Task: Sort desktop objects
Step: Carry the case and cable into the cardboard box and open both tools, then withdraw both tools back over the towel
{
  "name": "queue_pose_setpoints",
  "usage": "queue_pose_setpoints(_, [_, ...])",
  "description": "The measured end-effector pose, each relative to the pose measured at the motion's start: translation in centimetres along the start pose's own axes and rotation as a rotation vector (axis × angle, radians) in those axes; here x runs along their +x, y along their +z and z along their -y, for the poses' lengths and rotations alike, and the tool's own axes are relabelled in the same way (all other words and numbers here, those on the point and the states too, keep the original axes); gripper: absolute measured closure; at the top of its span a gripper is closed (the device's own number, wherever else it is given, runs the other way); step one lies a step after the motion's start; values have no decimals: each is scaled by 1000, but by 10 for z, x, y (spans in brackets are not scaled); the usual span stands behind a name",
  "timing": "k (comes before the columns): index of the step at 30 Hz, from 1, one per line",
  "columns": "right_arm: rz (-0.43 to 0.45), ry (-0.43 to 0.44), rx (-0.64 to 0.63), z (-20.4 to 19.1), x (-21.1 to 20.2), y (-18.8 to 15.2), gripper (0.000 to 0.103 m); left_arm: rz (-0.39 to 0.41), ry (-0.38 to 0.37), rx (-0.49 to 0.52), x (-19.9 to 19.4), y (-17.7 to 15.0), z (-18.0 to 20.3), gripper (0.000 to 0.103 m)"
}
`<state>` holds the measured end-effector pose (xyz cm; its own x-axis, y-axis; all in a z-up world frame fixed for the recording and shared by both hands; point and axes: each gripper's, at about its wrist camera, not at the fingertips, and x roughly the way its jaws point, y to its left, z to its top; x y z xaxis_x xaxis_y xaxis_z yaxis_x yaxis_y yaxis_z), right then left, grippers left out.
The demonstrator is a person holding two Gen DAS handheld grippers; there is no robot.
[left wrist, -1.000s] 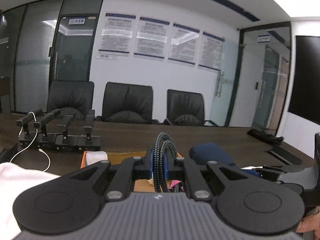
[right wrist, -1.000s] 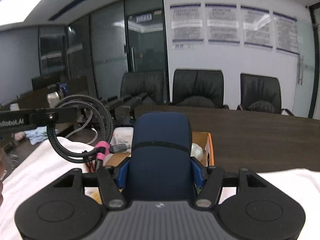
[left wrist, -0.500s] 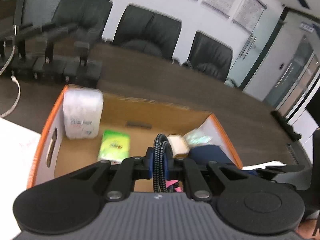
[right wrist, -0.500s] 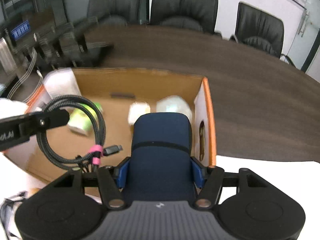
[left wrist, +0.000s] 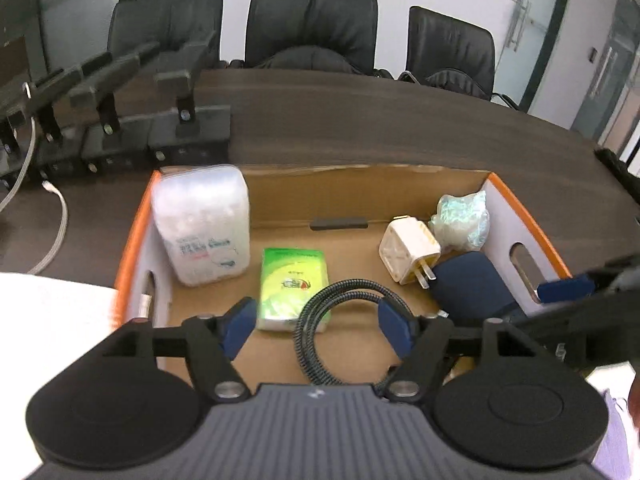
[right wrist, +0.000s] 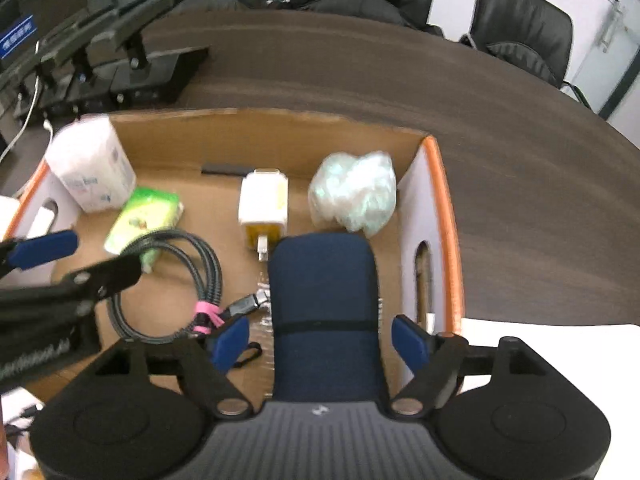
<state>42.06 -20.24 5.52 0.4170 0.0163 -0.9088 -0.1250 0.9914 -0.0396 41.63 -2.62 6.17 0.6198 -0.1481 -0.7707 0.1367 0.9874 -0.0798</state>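
Six items sit in one orange-rimmed cardboard box [left wrist: 520, 204] on the dark wooden table [left wrist: 400, 120]: one white plastic-wrapped pack [left wrist: 202, 224] upright at the far-left corner, one green tissue packet [left wrist: 292, 284], one cream plug adapter [left wrist: 410, 254], one crumpled clear plastic bag [right wrist: 354, 192] at the far-right corner, one coiled black braided cable with a pink tie [right wrist: 188, 288], one navy blue pouch [right wrist: 324, 312]. Two grippers, both spread wide and gripping nothing. Left gripper [left wrist: 316, 322] hangs over the cable loop, which lies on the box floor. Right gripper [right wrist: 320, 338] straddles the pouch, pads clear of its sides. Four black microphone stands [left wrist: 120, 120] sit left of the box. Three black chairs [left wrist: 312, 24] stand behind the table. Half a second ago the left claw pinched the cable and the right clamped the pouch; both have since let go.
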Motion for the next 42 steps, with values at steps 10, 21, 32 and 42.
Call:
queue_pose_setpoints(10, [41,22,35,4,-62,-2,13,-33,178,-9,-61,-3,-17,0])
queue_pose_setpoints(21, [298,140,54,2,-96,-102,12,214,224,-30,-125,-82,-7,0])
queue_pose_setpoints(32, [419,160,3,-18,-108,-219,12,315,158,-34,-174,-194,4,0])
queue_pose_setpoints(42, [394,230,-24,-32,-116,-336,12,345,103,43,-217,-305,31,0])
